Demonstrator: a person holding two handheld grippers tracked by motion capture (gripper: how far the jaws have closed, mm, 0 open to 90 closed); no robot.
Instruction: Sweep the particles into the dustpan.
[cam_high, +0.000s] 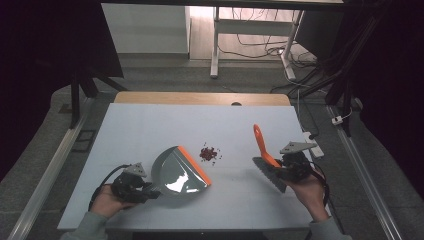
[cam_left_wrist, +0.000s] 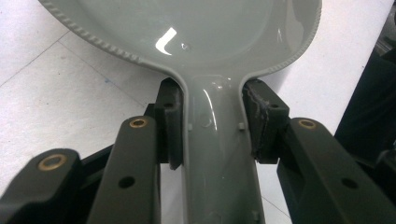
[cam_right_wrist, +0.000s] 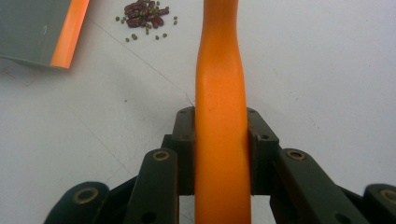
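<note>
Nearest the high camera, at the bottom left, the person's left hand (cam_high: 107, 200) holds the left claw (cam_high: 150, 191), and that claw is pinched on the grey handle of the dustpan (cam_high: 177, 172); in the left gripper view the two black pads (cam_left_wrist: 170, 123) press flat against either side of the handle, with no gap showing. The dustpan lies on the white desk (cam_high: 150, 130) with its orange lip (cam_high: 195, 164) turned toward a small heap of red and green beans (cam_high: 210, 153), close to it but not touching. To the right of the beans, the right claw (cam_high: 274, 165) is clamped on the orange handle of the brush (cam_high: 261, 145), whose dark bristles (cam_high: 270, 175) sit low near the desk while the handle slants up and away; the right gripper view shows the jaws pressed tight on the handle from both sides, and the beans and the lip of the dustpan lie beyond it. As a judgement, the sweeping is at its start: both tools are in hand and lined up on either side of the heap, yet the inside of the pan looks bare and the beans appear unswept, so the whole stroke into the pan is left to do.
</note>
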